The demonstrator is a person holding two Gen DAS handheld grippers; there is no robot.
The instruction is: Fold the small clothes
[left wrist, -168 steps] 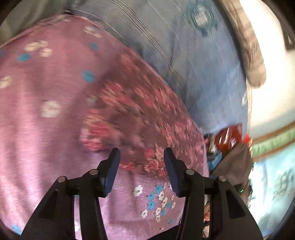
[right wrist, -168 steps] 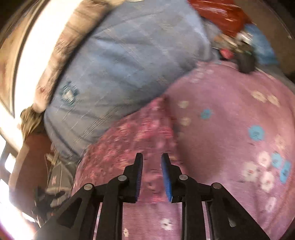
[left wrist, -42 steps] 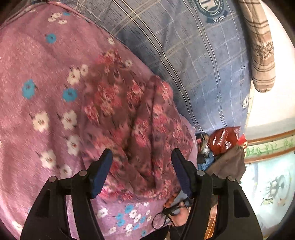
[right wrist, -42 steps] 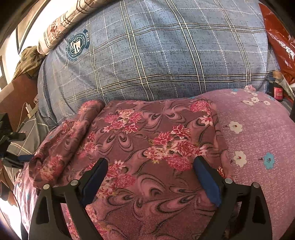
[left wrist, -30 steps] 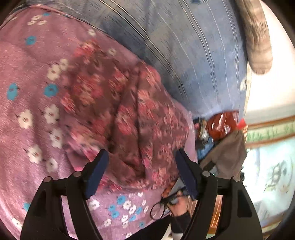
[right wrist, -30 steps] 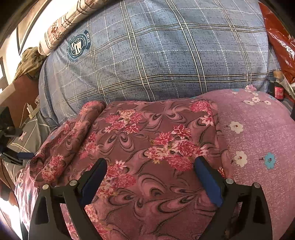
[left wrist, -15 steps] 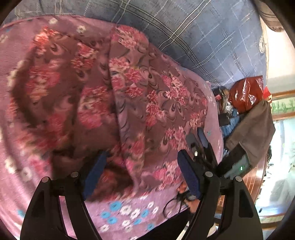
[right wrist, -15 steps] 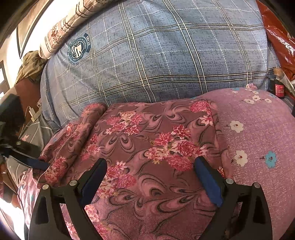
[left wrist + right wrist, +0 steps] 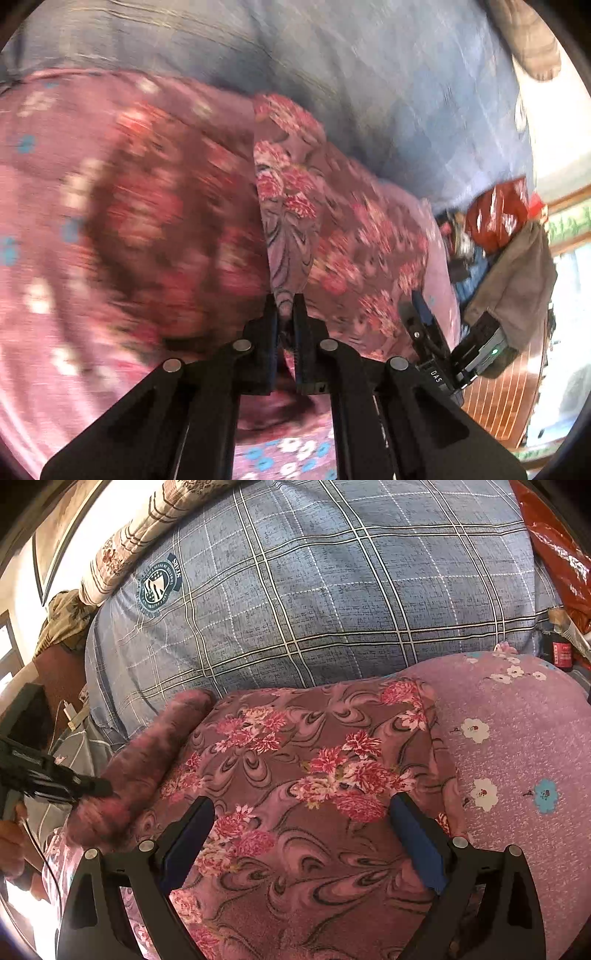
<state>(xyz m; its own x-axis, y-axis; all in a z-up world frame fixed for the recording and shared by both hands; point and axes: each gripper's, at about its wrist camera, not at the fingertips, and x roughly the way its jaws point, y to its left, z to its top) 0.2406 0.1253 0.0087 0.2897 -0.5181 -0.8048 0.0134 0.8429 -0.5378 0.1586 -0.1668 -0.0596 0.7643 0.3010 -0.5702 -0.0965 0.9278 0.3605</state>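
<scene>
- We see the floral garment [image 9: 303, 775], mauve-brown with pink and red flower clusters, lying on a pink flowered sheet [image 9: 517, 757] on a bed.
- Behind the garment a blue plaid pillow [image 9: 332, 590] with a round badge printed near one corner; the garment's far edge lies right against it.
- Left tool [image 9: 285, 314]: its fingers [image 9: 301, 332] are pinched together with a fold of the garment caught between the pads. From the pinch a ridge of cloth runs up and away toward the pillow.
- Left wrist view is heavily blurred on its left half; we cannot make out how the cloth lies there.
- In the right wrist view the left tool [image 9: 92, 788] comes in from the left edge, its tip at a rolled, lifted edge of the garment; that edge is blurred.
- Right tool [image 9: 303, 834]: jaws spread wide, one finger on either side of the flat middle of the garment. Nothing is gripped; whether the tips touch the cloth we cannot tell.
- The right tool [image 9: 424, 321] also shows in the left wrist view, at the garment's near right edge.
- Beyond the bed's edge: a red plastic bag [image 9: 495, 218] and a brownish cloth [image 9: 517, 284] heaped beside it.
- A striped, flower-printed cloth [image 9: 147, 528] lies behind the pillow.
</scene>
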